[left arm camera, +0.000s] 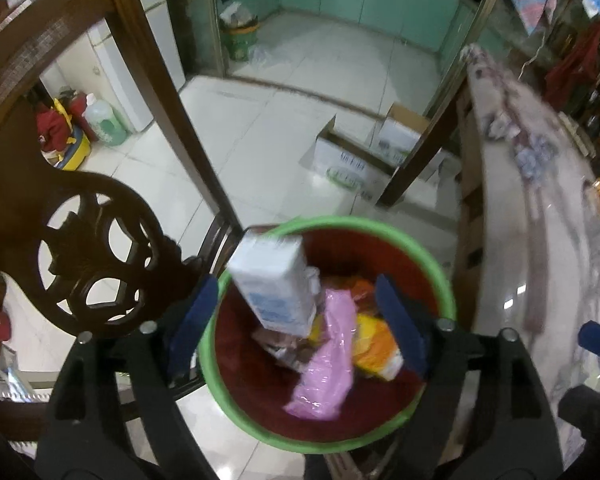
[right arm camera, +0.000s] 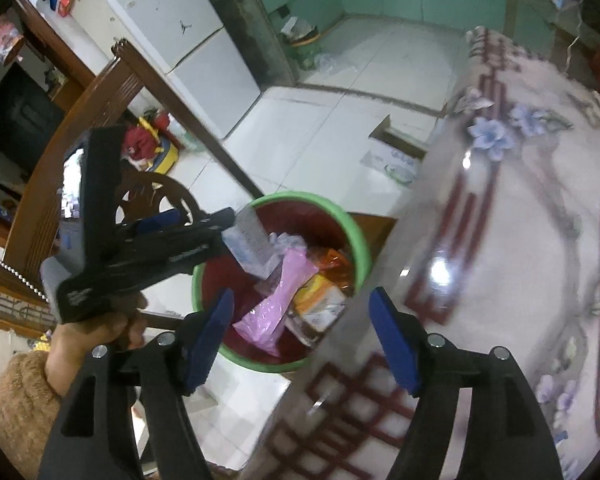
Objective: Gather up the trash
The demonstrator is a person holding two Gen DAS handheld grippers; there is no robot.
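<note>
A red bin with a green rim stands on the floor between a chair and a table. It holds a pink bag, an orange and yellow packet and other wrappers. A white and blue carton hangs tilted and blurred over the bin's mouth. My left gripper is open around it, and neither pad touches it. From the right wrist view the same bin rim, carton and left gripper show. My right gripper is open and empty above the bin's near rim and the table edge.
A carved dark wooden chair crowds the bin's left side. The table with its flowered cloth under glass borders it on the right. Open cardboard boxes lie on the tiled floor beyond, and a second bin stands far back.
</note>
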